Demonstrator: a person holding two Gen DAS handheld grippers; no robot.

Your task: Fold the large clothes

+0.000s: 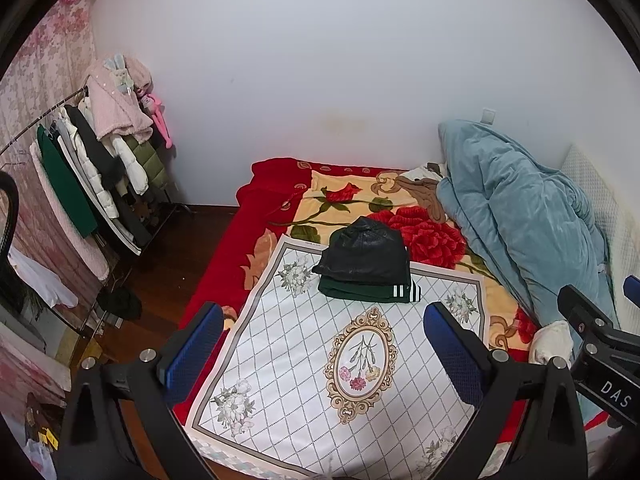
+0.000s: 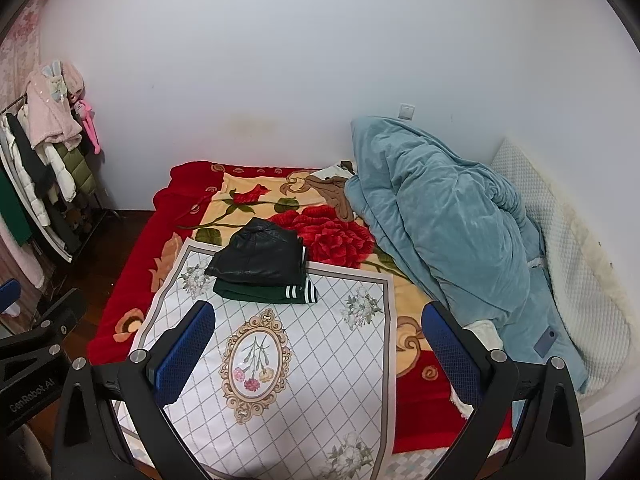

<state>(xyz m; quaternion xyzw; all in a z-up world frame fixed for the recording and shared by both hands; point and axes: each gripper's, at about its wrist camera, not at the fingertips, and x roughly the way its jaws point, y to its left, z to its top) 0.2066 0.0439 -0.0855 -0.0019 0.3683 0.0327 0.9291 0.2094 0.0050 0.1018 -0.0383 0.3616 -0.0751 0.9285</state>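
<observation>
A folded black leather garment [image 1: 366, 254] lies on top of a folded dark green garment [image 1: 370, 292] with white stripes, at the far edge of a white diamond-patterned cloth [image 1: 304, 364] spread on the bed. Both also show in the right wrist view: the black one [image 2: 258, 258], the green one [image 2: 266, 294], the cloth [image 2: 320, 360]. My left gripper [image 1: 324, 344] is open and empty, held above the cloth. My right gripper [image 2: 316, 344] is open and empty, beside it above the cloth. Both are well short of the stack.
A red floral blanket [image 1: 424, 236] covers the bed. A bunched blue duvet [image 1: 520, 216] lies at the right by a white pillow [image 2: 560, 240]. A rack of hanging clothes [image 1: 92, 168] stands at the left over dark wooden floor [image 1: 168, 272].
</observation>
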